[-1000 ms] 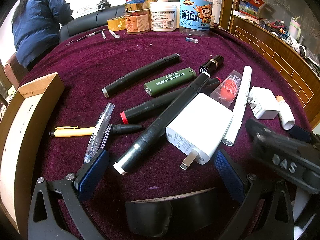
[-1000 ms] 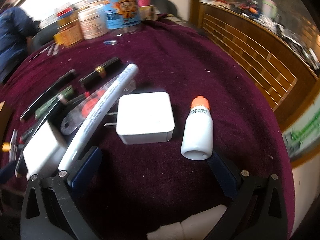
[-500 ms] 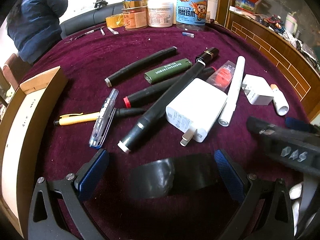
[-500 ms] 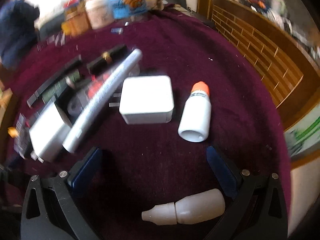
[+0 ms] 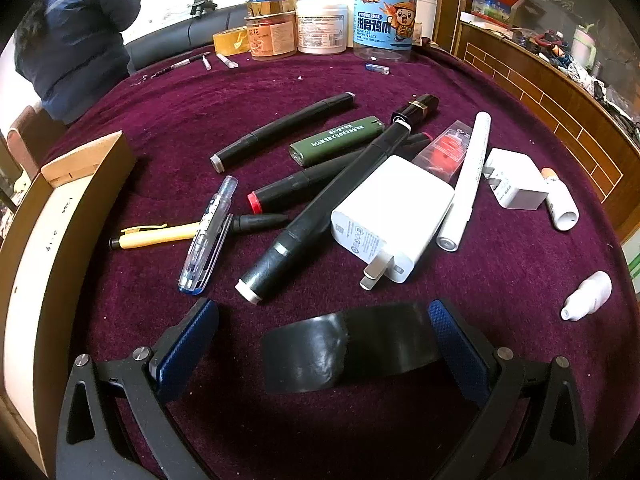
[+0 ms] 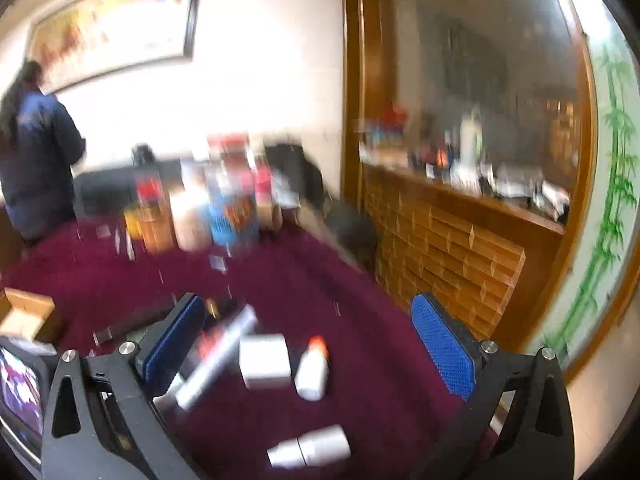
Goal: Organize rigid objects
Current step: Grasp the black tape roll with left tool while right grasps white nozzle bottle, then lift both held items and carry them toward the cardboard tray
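My left gripper (image 5: pixel 324 340) is open, low over the purple tablecloth, with a black tape roll (image 5: pixel 348 350) lying between its fingers. Beyond it lie black markers (image 5: pixel 320 204), a green lighter (image 5: pixel 338 140), a large white charger (image 5: pixel 390 218), a white pen (image 5: pixel 466 180), a small white charger (image 5: pixel 514 178), a clear pen (image 5: pixel 208 236) and a yellow pen (image 5: pixel 158 236). My right gripper (image 6: pixel 308 350) is open and empty, raised above the table. Below it are the small charger (image 6: pixel 264 360), an orange-capped bottle (image 6: pixel 314 368) and a white dropper bottle (image 6: pixel 310 446).
A cardboard box (image 5: pixel 48 248) stands at the left table edge. Jars and a tape roll (image 5: pixel 320 28) stand at the far edge. A person in blue (image 5: pixel 76 44) sits behind. A wooden counter (image 5: pixel 560 100) runs along the right. The dropper bottle (image 5: pixel 588 296) lies near the right edge.
My left gripper pulled back, so the tape roll now shows whole between its fingers. My right gripper lifted and tilted up, fast and blurred; it has left the left wrist view.
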`<move>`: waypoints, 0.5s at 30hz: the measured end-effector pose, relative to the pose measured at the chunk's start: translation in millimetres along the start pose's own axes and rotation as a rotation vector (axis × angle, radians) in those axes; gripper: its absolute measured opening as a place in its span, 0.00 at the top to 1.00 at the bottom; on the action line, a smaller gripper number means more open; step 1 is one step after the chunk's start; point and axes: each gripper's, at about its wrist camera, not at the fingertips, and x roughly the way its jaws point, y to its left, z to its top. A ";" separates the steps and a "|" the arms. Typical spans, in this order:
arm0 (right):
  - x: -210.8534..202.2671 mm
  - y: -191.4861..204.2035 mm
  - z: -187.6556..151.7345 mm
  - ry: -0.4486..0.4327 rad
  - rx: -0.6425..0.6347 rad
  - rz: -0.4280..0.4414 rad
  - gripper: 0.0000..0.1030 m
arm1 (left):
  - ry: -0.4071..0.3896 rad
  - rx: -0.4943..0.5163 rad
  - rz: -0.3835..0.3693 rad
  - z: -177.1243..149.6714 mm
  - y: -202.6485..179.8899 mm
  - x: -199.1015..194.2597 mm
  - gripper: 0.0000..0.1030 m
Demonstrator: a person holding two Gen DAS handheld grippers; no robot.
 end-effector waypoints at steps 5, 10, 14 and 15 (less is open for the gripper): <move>49.7 8.6 -3.1 0.062 0.000 -0.098 0.00 | 0.016 0.003 -0.021 -1.9 2.8 -1.4 0.01; 60.9 7.1 -19.1 0.031 -0.042 -0.199 0.00 | 0.026 0.015 -0.027 -5.3 1.8 -3.7 0.01; 31.7 9.0 -16.1 -0.087 -0.054 -0.206 0.00 | 0.024 0.016 -0.018 -5.7 -0.4 -3.3 0.01; 31.9 12.6 -16.2 -0.080 -0.066 -0.188 0.00 | 0.024 0.015 -0.018 -5.7 -0.2 -3.5 0.01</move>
